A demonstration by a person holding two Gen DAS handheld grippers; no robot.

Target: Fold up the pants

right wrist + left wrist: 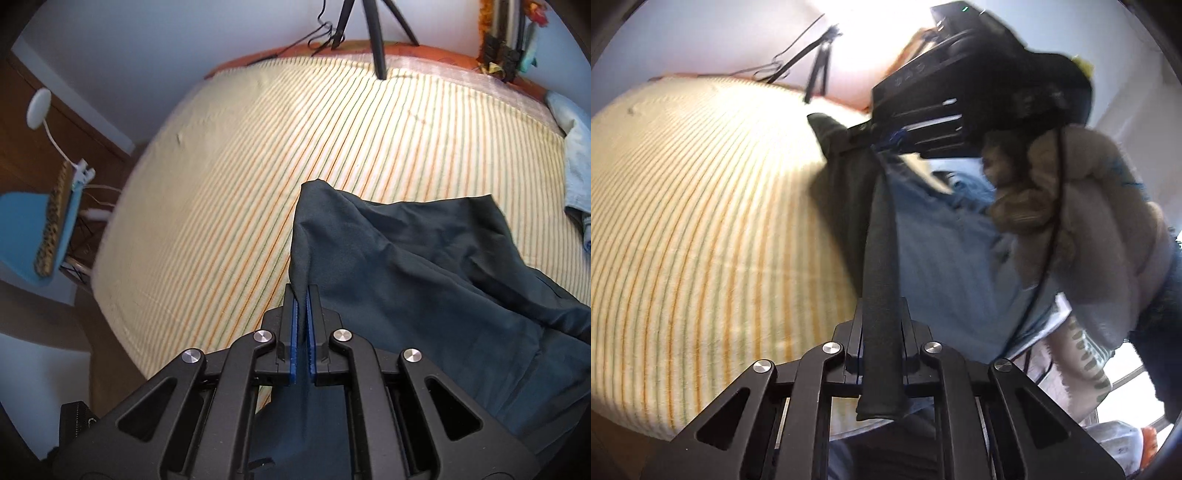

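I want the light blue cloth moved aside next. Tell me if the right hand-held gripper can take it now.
Probably not yet: the right hand-held gripper is shut on the pants, and the cloth lies off at the bed's far right edge.

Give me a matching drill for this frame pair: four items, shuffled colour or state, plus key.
Items:
1. pants
2. bedsheet
3. left claw
4. chair

Descriptions:
A. blue seat, beside the bed
B. dark, bunched on the bed
C. cream with thin orange and green stripes
D. shut on a dark strip of cloth

Pairs: 1-B, 2-C, 3-D, 4-A
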